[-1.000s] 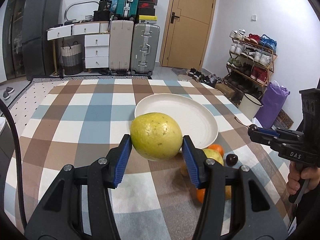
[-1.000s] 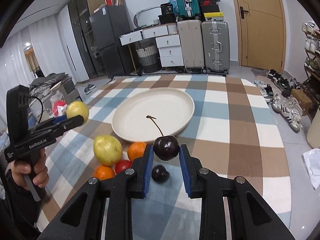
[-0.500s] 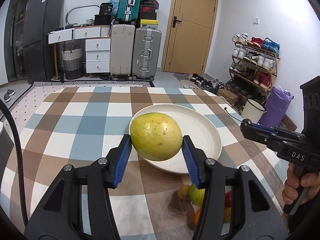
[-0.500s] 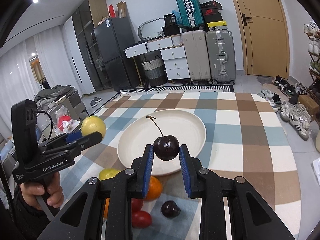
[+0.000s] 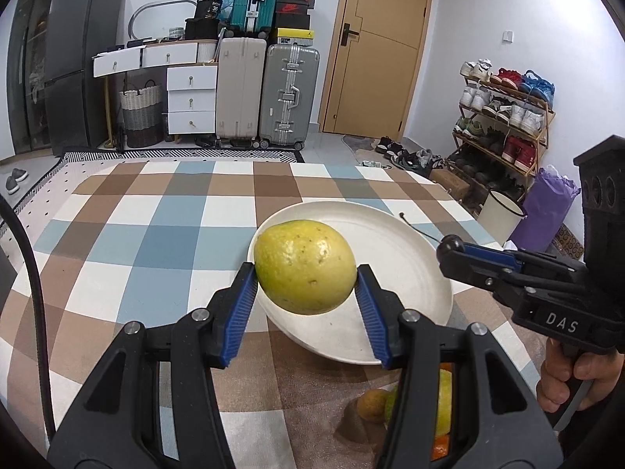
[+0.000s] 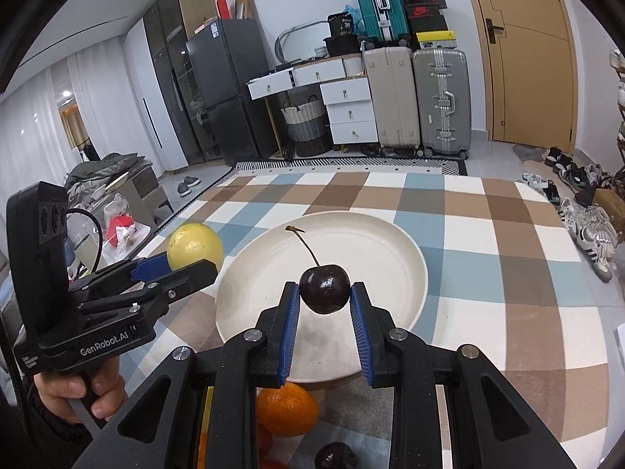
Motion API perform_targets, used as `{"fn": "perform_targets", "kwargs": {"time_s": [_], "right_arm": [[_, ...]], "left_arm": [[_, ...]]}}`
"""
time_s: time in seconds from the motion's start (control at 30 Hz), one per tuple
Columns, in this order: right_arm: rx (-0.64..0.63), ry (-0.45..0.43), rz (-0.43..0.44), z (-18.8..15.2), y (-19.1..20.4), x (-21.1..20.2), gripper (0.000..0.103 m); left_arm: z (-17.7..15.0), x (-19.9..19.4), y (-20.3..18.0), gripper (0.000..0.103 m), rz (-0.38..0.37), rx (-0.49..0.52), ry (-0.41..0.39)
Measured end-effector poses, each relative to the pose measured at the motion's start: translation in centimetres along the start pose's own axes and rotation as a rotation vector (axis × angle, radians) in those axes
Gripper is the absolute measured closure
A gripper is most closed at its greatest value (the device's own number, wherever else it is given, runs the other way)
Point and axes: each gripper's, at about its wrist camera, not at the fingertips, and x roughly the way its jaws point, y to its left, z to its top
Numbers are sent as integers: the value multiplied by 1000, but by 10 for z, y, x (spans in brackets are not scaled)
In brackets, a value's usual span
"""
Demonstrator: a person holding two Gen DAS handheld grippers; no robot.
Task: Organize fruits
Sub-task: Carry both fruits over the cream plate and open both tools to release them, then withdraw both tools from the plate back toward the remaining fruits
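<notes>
Blue-padded left gripper (image 5: pixel 305 291) jaws are clamped on a round yellow-green guava (image 5: pixel 304 266); right gripper (image 6: pixel 324 310) jaws pinch a dark stemmed cherry (image 6: pixel 324 288). Both hang above the cream round plate (image 6: pixel 390 250). Likely next: lower and release.

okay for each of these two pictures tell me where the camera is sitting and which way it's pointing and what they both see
Left wrist: sits on the left gripper, looking along its fingers at the yellow-green round fruit it grips, the white round plate beyond; the right hand shows.
Right wrist: sits on the right gripper, looking along its fingers at the dark stemmed cherry it grips; the left hand shows.
Shared: plate, checked tablecloth, silver hard-shell suitcase, wooden door.
</notes>
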Motion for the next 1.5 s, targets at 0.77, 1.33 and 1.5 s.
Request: {"fn": "perform_targets", "kwargs": {"time_s": [0.77,1.33,1.5], "right_arm": [[33,104,-26,-7,-9,34,76],[44,22,-28,-10,-12,14,22],[61,-15,-27,-10,-18,0,8]], "left_arm": [[-13,27,-14,54,5,62,92],[-10,8,-2,20,-22,-1,48],[-12,-1,3,14,-25,-24,26]]}}
